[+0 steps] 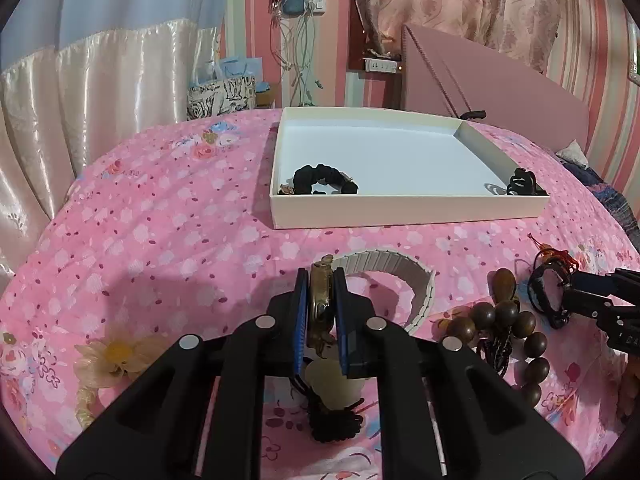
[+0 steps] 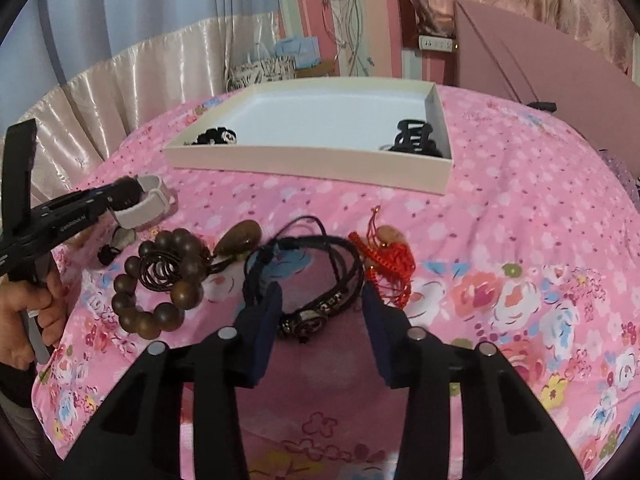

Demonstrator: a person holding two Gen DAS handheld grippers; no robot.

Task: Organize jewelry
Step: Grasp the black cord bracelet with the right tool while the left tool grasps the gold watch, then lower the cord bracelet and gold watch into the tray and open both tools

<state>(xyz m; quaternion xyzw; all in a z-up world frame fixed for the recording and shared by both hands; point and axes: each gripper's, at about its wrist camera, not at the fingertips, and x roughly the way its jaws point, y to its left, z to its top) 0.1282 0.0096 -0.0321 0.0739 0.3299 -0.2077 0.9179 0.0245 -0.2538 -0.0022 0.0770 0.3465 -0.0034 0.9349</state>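
Observation:
My left gripper (image 1: 320, 280) is shut on the gold case of a watch (image 1: 320, 304), whose white band (image 1: 384, 264) curls to the right on the pink sheet. In the right wrist view the left gripper (image 2: 128, 191) shows at the left with that band (image 2: 148, 205). My right gripper (image 2: 322, 300) stands open around a black cord bracelet (image 2: 306, 320) with a round metal piece. Its fingertips sit just at the cords, not pressing them. A white box (image 1: 400, 213) (image 2: 304, 165) lies beyond, holding a black scrunchie (image 1: 320, 179) and a black hair claw (image 1: 522, 184).
A brown wooden bead bracelet (image 2: 160, 280) and a red knotted cord (image 2: 388, 268) flank the black bracelet. A yellow flower piece (image 1: 116, 356) and a pale pendant with a black tassel (image 1: 332, 412) lie near the left gripper. A hand (image 2: 40, 312) grips the left tool.

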